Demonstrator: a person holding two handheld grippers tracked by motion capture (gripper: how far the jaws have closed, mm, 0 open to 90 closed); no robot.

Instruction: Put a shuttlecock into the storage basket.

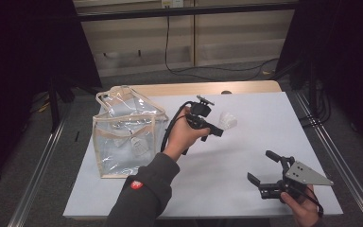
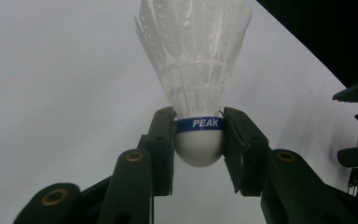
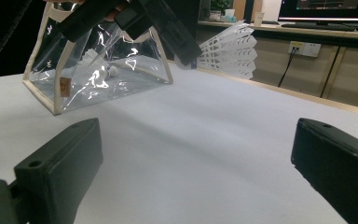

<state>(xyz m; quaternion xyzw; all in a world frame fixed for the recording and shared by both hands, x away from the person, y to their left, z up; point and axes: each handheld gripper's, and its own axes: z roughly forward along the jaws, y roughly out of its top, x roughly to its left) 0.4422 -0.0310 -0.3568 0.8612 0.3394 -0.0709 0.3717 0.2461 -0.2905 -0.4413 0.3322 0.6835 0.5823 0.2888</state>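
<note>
Setting looked like a lab or office test bay: white-topped table (image 1: 246, 156) on bare floor, flanked by metal rails (image 1: 38, 165), black curtains at the sides, loose cable (image 1: 170, 61), wall socket (image 3: 304, 48) and lit monitor (image 3: 328, 9) on a rear counter.

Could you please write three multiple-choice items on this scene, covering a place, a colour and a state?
1. Where is the clear bag?
A. table's left side
B. on the floor
C. beside the right tool

2. What colour is the band on the shuttlecock?
A. red
B. blue
C. green

3. What state is the right tool in?
A. shut on the bag
B. shut on nothing
C. open

Answers: 1 A, the high view shows it there. 2 B, the band above the cork is blue. 3 C, its jaws stand wide apart, nothing between.
</note>
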